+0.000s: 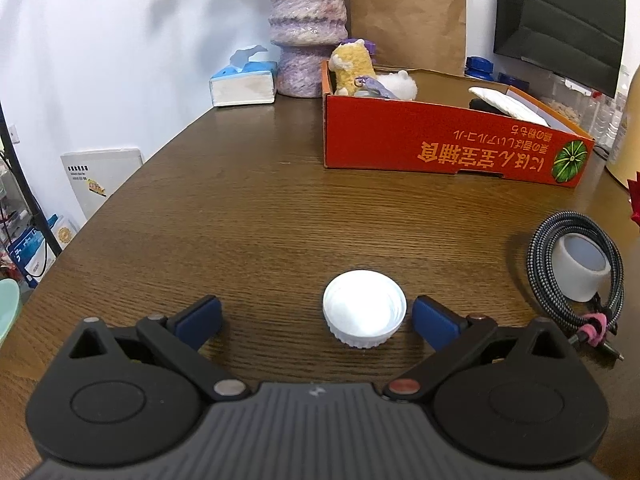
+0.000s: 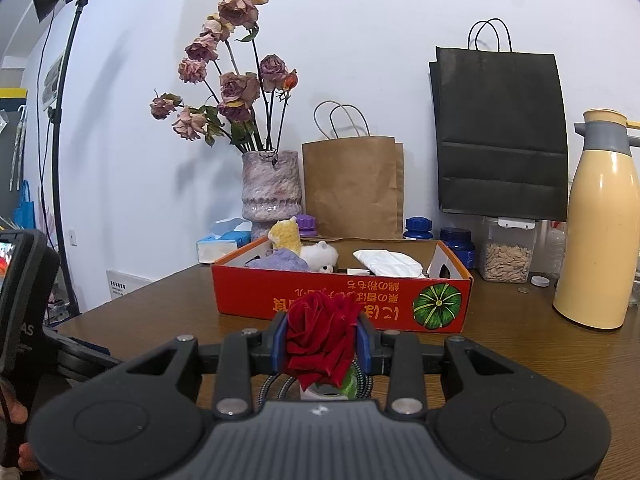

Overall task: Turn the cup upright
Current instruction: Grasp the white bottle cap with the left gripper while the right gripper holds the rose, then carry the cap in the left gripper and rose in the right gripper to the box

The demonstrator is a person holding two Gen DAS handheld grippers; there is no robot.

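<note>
Near the table's (image 1: 248,208) front edge, my left gripper (image 1: 316,318) hangs spread wide, the small white ribbed cup (image 1: 364,310) just off its right pad. It looks light, stiff, slick; I'd pinch the ribbed wall. My right gripper (image 2: 322,344) pinches a red rose (image 2: 318,340).

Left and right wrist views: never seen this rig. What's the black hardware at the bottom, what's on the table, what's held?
No robot arm here: a person carries two hand-held grippers, each with a fisheye camera looking along its fingers.

The left wrist view shows the left gripper open, low over the wooden table. A small white cup sits mouth-up between its blue pads, close to the right pad; contact is unclear. A white tape roll inside a coiled cable lies to the right, an orange box behind.

The right wrist view shows the right gripper shut on a red rose.
</note>
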